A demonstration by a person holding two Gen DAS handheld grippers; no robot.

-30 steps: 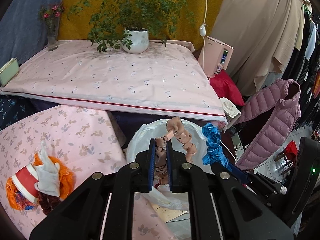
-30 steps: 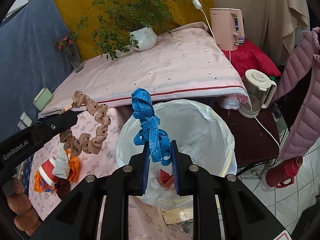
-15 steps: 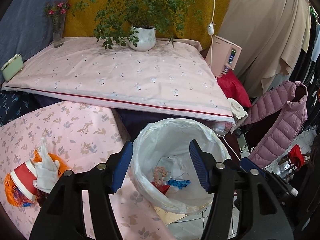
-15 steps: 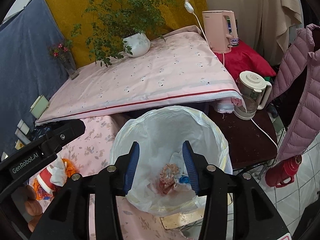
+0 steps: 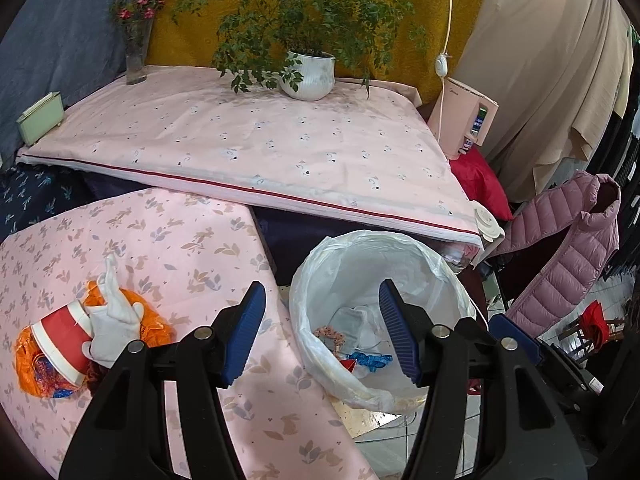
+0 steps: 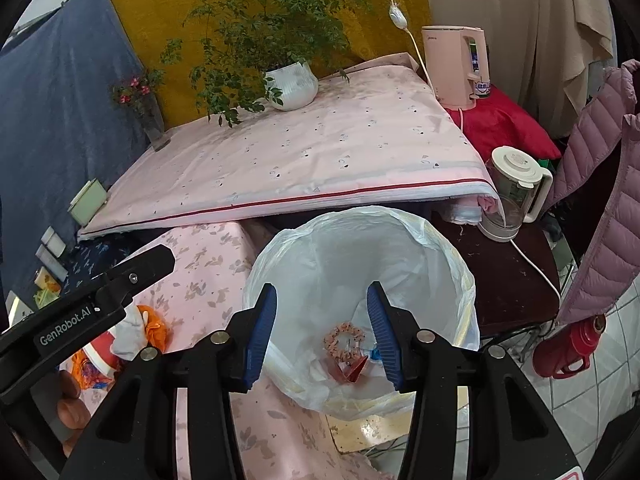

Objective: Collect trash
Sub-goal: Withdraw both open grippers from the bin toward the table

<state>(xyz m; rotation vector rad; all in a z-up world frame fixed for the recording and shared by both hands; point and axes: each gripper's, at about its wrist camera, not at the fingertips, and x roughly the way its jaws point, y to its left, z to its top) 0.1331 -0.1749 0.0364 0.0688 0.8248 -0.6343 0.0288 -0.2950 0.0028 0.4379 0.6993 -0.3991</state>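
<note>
scrunchie [image 6: 345, 340], blue tape [image 5: 370, 360] dropped into bin [image 6: 452, 256] | left claw [image 5: 322, 338], right claw [image 6: 322, 334] released, empty

Even, sharp, perhaps daylit; fisheye-warped edges

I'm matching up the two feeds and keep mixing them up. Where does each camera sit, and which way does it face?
Left wrist: on the left claw, angled down over the bin and the pile of cup, glove and orange net on the pink cloth; own open fingers show.
Right wrist: on the right claw, angled down into the bin; own open fingers, the left claw's body and fingertips of a hand show.
Shared: bin, scrunchie, plant, pink kettle.
</note>
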